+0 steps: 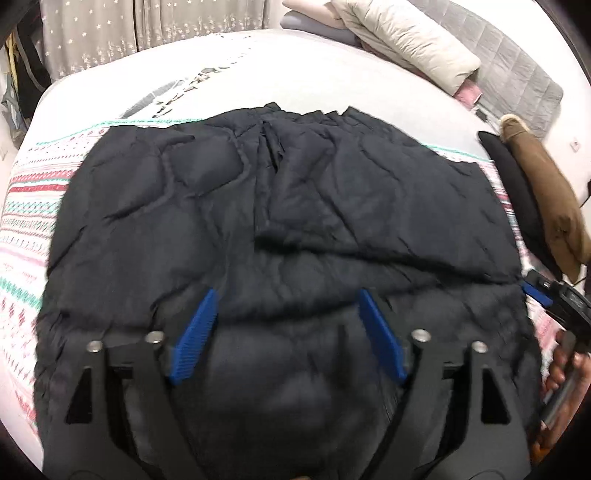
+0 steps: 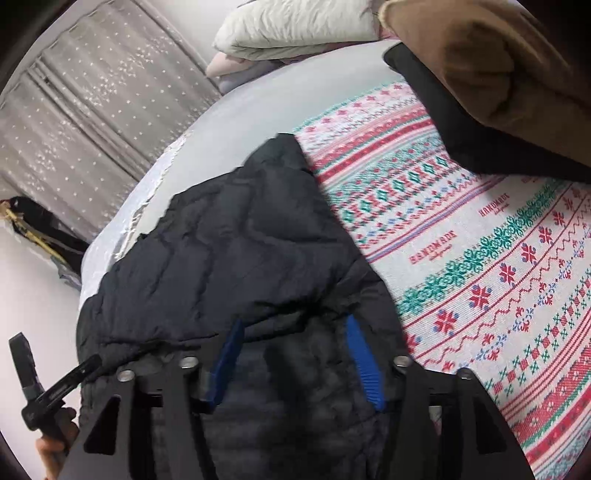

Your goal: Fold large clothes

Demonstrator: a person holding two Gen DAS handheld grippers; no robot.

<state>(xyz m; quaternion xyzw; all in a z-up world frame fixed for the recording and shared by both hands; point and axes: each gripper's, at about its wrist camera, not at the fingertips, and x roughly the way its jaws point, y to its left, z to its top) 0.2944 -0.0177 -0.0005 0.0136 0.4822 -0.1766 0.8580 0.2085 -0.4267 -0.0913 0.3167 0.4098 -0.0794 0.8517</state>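
Note:
A large black quilted jacket [image 1: 280, 206] lies spread on a patterned blanket [image 1: 29, 206] on the bed; its near part is folded up over the rest. My left gripper [image 1: 288, 299] hovers over the jacket's near fold, jaws wide apart with blue pads [image 1: 195, 336], nothing between them. My right gripper [image 2: 295, 325] is over the jacket's right edge [image 2: 229, 251], jaws wide apart, blue pads [image 2: 364, 365] above the fabric. The right gripper also shows at the right edge of the left wrist view [image 1: 554, 295]. The left gripper's body shows at the lower left of the right wrist view [image 2: 44, 387].
A brown garment [image 1: 546, 192] on a black one [image 1: 517, 184] lies at the bed's right side. Folded cream and pink bedding [image 1: 406, 40] is stacked at the far end. Grey starred curtains [image 1: 147, 33] hang behind. The patterned blanket [image 2: 480, 258] lies to the right of the jacket.

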